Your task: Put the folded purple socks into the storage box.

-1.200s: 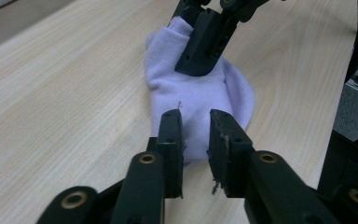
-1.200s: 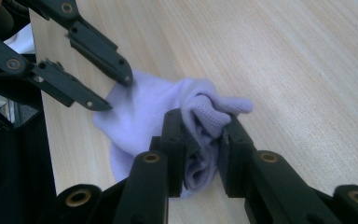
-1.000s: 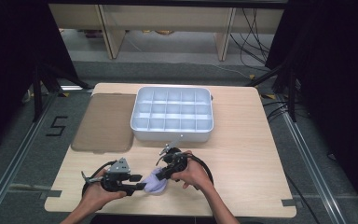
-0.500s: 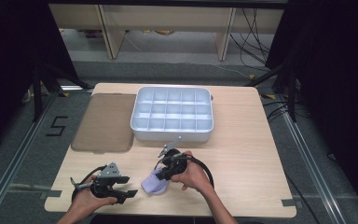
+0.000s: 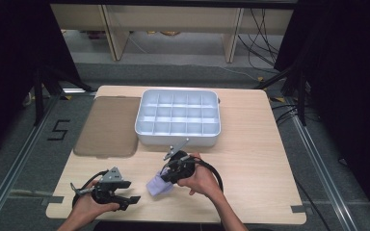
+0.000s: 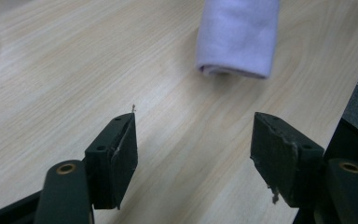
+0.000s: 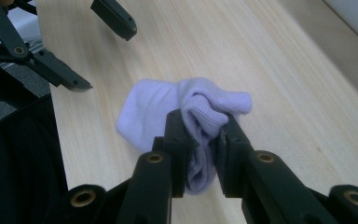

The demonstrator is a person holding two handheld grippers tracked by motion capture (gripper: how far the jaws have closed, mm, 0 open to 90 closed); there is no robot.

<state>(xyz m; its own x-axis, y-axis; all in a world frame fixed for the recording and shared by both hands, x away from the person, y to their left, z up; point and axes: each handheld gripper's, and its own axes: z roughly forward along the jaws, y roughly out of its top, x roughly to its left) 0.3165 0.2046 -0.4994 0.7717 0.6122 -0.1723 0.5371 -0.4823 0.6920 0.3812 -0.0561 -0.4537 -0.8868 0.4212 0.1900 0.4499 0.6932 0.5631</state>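
The right gripper [image 7: 200,140] is pinching a bunched fold of the lilac cloth [image 7: 168,116] between its pads, jaws nearly together on the fabric. In the high view this gripper [image 5: 166,175] is sitting near the middle of the counter's [image 5: 250,159] front half, with the cloth [image 5: 158,185] hanging from its tip and its lower part lying on the wood. The person's right hand [image 5: 202,179] is wrapping the gripper's body, a black cable looping beside it.

The left gripper [image 6: 193,144] is standing wide apart with nothing between its pads; its jaws have just been opening. It is pointing across bare wood toward the cloth [image 6: 237,37], which is lying a little way ahead, apart from the pads. In the high view it [image 5: 132,202] is sitting at the front left of the counter, held by the left hand [image 5: 89,209].

Farther back, a white tray [image 5: 142,130] with many compartments is resting at the middle of the counter, and a brown lid [image 5: 108,127] is lying flat just beside its left wall.
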